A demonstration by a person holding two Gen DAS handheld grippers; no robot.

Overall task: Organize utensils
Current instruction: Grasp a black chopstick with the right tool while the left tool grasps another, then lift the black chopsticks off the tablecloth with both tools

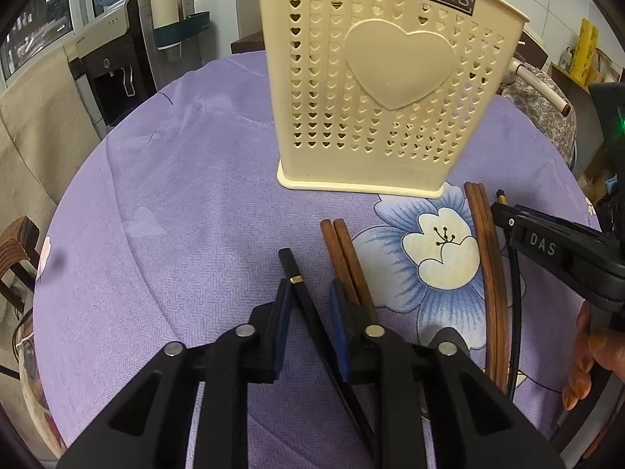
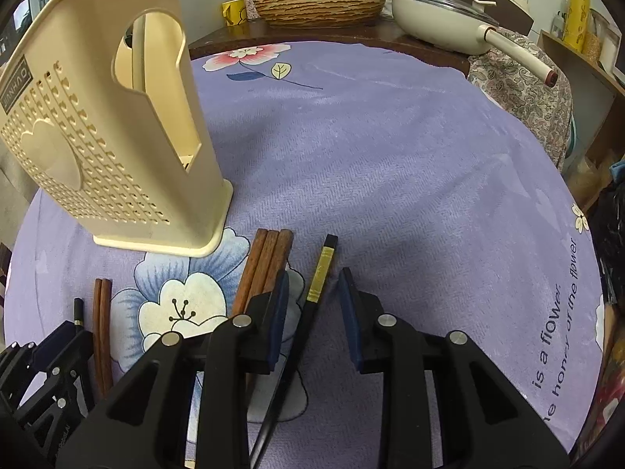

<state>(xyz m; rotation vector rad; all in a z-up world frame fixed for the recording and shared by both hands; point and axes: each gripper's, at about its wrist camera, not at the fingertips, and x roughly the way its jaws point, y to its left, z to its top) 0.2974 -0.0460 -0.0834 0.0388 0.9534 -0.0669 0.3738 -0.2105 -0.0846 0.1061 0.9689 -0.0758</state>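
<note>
Purple cloth [image 1: 164,179] with printed flowers covers my round table, and the cream utensil holder [image 1: 386,90] stands upright at the top centre of the left wrist view, its heart-perforated wall facing me. In the right wrist view the same holder sits in the upper left, showing its open side slot. My left gripper [image 1: 310,312] is spread apart, low over the cloth, with a black chopstick [image 1: 297,281] bearing a gold band lying between its blue pads, close to the left one; I am not clamping it. Just right of it, a pair of brown wooden chopsticks [image 1: 345,258] runs under my right-hand finger. Further right, a bundle of brown chopsticks [image 1: 488,265] lies on the flower print. My right gripper [image 2: 314,301] is also released, straddling a second black chopstick [image 2: 318,285] with a yellow patterned section, touching neither pad. A cream pan [image 2: 441,15] and woven bowl [image 2: 316,0] sit beyond the table at the top of the right view.
</note>
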